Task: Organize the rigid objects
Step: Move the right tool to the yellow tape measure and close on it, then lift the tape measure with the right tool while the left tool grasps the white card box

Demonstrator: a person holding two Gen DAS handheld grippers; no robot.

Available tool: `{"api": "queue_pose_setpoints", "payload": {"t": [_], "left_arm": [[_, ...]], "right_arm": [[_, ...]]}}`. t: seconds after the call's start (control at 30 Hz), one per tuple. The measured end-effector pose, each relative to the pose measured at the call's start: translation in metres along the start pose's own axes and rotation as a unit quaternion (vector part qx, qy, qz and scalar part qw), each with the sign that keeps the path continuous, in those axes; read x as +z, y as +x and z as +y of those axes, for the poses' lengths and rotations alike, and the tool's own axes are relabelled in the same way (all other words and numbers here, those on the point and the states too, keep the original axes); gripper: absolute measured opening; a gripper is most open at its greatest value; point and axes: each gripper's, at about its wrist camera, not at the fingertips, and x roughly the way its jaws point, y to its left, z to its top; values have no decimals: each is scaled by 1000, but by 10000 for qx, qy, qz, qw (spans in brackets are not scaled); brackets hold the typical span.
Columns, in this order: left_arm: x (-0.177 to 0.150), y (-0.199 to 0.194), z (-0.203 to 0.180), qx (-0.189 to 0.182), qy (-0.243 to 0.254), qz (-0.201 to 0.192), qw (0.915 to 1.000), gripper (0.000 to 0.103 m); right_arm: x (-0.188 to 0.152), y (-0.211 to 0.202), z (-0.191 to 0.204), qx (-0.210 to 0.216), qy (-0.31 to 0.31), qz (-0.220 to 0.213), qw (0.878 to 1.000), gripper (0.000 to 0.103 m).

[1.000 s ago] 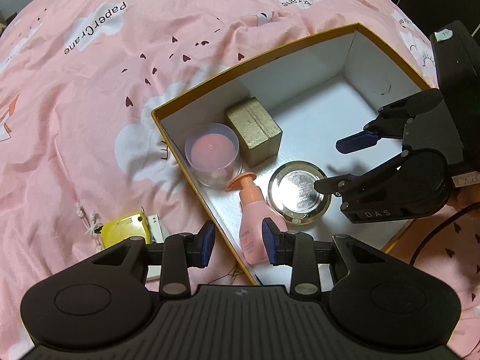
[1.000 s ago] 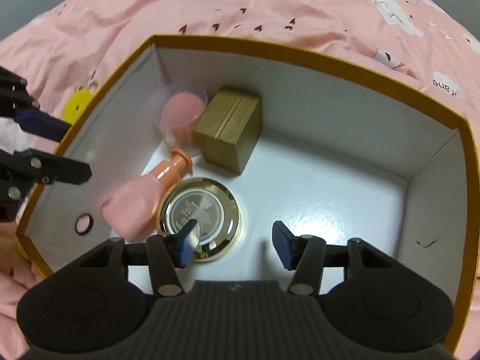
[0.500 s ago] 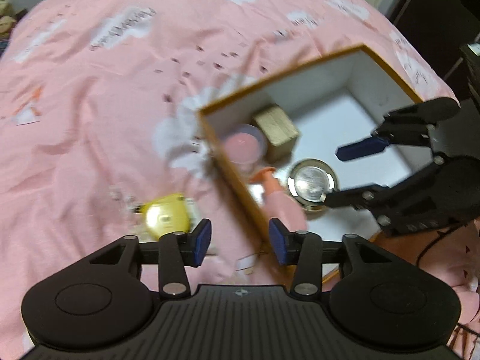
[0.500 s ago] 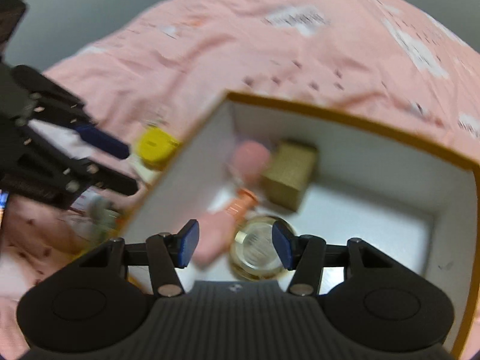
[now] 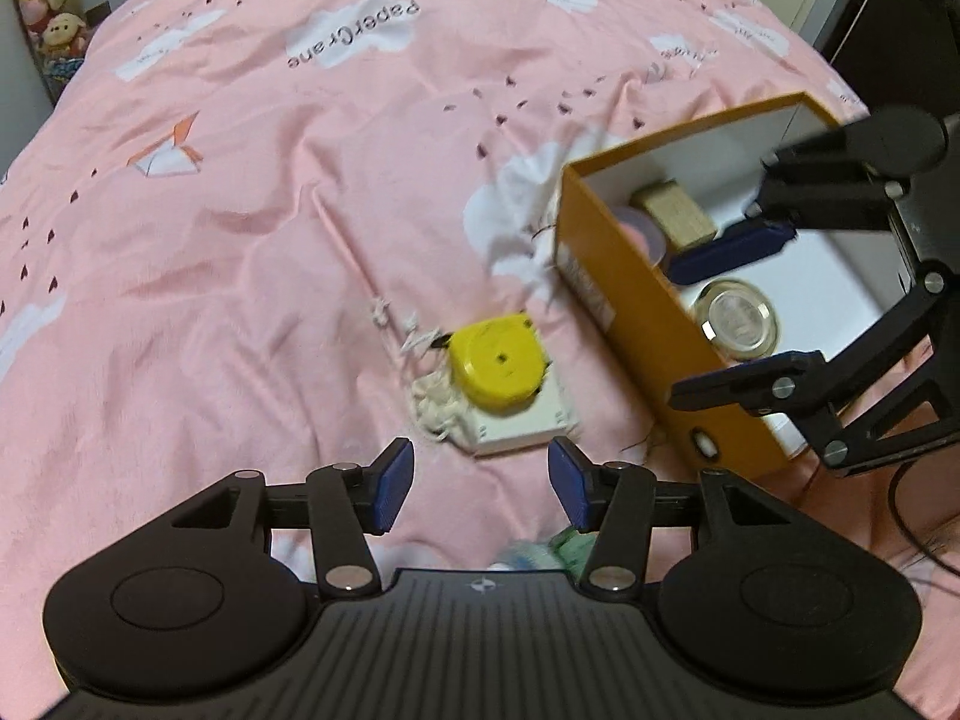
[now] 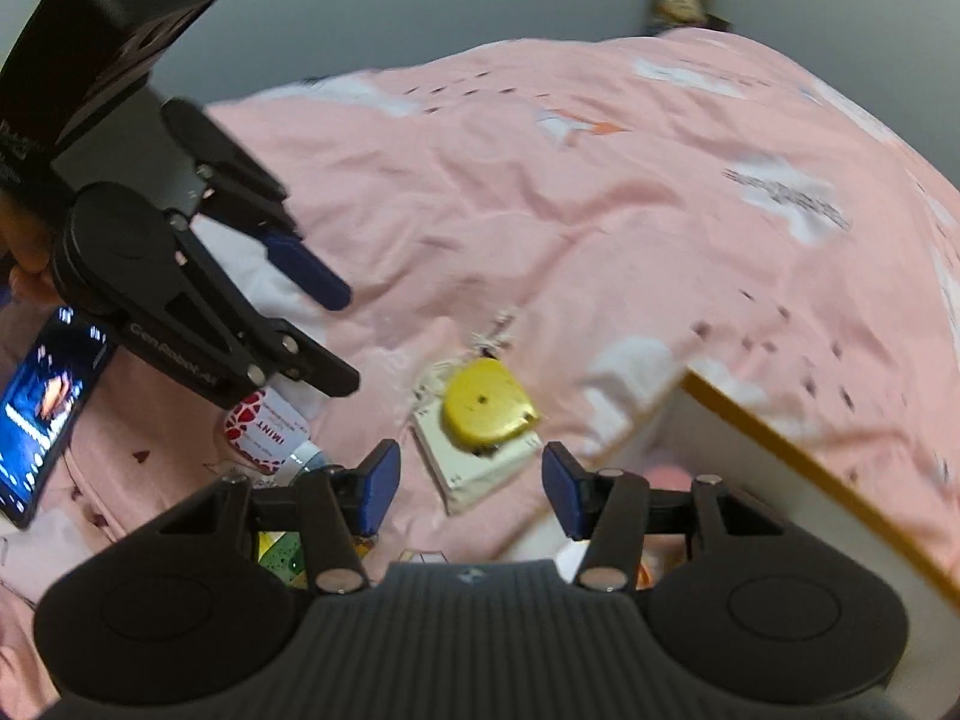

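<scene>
In the left wrist view, the pink bedspread (image 5: 252,192) fills the left side. Low in the middle, the left gripper (image 5: 480,483) is opening its jaws, with nothing between them. Just above it a yellow tape measure (image 5: 501,369) lies on a small white box (image 5: 522,420). At the right stands the orange box (image 5: 624,294), with a round gold tin (image 5: 738,318) and a gold block (image 5: 675,213) inside. The right gripper (image 5: 732,324) hangs over it, jaws apart and empty.
</scene>
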Motion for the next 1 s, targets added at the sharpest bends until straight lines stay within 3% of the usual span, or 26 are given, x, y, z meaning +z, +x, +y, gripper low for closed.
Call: {"api": "queue_pose_setpoints", "payload": {"t": [0.17,0.5,0.7,1.0], "left_arm": [[-4,11,13,65,-31,97,9999,60],[-1,37,25,-94,-76,317,9994,63],[3,50,29,-142,-66,437,9989,63],[10,58,27,-56,11,315,9995,63]], "right_arm": [[19,33,12,-95,-808,287,9963,52],[36,94,4,22,-1358,1029,9854,54],[39,117,-3,146,-1364,1166,9837,61],[39,134,-5,257,-1188,1345,9834,55]]}}
